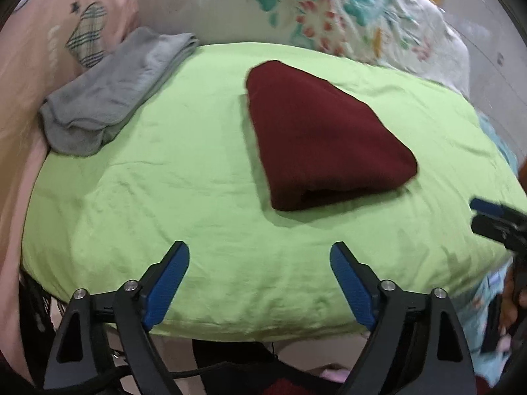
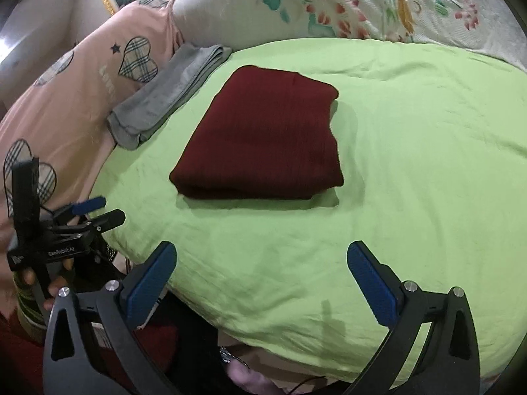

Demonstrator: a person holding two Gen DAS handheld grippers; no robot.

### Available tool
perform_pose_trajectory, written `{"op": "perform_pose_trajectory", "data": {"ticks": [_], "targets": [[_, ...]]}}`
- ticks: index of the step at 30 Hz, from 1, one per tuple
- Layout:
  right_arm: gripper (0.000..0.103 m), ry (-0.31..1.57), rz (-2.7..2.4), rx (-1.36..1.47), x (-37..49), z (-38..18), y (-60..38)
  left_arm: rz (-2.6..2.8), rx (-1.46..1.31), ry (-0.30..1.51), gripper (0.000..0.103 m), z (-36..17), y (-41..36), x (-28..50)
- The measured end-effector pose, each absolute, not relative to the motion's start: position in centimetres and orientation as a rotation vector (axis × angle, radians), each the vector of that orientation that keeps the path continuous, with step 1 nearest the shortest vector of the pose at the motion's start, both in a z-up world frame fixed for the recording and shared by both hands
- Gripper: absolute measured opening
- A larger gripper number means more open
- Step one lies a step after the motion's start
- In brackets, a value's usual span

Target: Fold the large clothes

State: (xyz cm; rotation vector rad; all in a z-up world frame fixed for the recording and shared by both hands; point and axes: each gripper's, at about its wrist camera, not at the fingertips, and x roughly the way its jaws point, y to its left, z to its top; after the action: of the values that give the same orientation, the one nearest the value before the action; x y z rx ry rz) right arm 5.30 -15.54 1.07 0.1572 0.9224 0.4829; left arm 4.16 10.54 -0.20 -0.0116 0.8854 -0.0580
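A dark red garment (image 1: 316, 138) lies folded into a thick, compact bundle on the lime-green sheet (image 1: 184, 177), roughly at the centre of the bed; in the left wrist view it sits toward one o'clock from the middle of the picture, and in the right wrist view (image 2: 263, 135) it sits toward eleven o'clock. Nothing touches it. The left gripper (image 1: 260, 263) hangs over the near edge of the sheet at six o'clock, its two blue-padded fingers (image 1: 168, 283) spread wide with only bare sheet between them. The right gripper (image 2: 262, 263) is likewise at six o'clock in its own view, jaws splayed far apart and holding nothing. Each tool also shows in the other's camera: the right gripper's blue tip (image 1: 487, 207) pokes in at three o'clock of the left view, and the left gripper's body (image 2: 66, 227), held by a hand (image 2: 49, 283), appears at eight o'clock of the right view. A folded grey garment (image 1: 112, 92) rests at ten o'clock, well apart from the red bundle, lying along the sheet's far left edge against a pink pillow with plaid hearts (image 2: 82, 75). A white floral quilt (image 1: 346, 13) is heaped at twelve o'clock, just beyond the green sheet.
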Motion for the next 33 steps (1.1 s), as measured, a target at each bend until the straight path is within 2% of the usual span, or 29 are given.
{"op": "perform_pose_trajectory", "data": {"ticks": [10, 20, 33], "targets": [[0.103, 0.974, 0.445, 0.087, 6.6, -1.6, -13.3, 0.050, 0.010, 0.938, 0.090, -2.4, 10.4, 7.5], [0.103, 0.942, 0.445, 0.083, 8.2, -0.6, -12.8, 0.052, 0.057, 0.869, 0.090, -0.7, 9.4, 8.8], [0.103, 0.933, 0.466, 0.074, 10.0, 0.1, -11.6, 0.028, 0.087, 0.886, 0.091, -0.7, 8.3, 9.3]]}}
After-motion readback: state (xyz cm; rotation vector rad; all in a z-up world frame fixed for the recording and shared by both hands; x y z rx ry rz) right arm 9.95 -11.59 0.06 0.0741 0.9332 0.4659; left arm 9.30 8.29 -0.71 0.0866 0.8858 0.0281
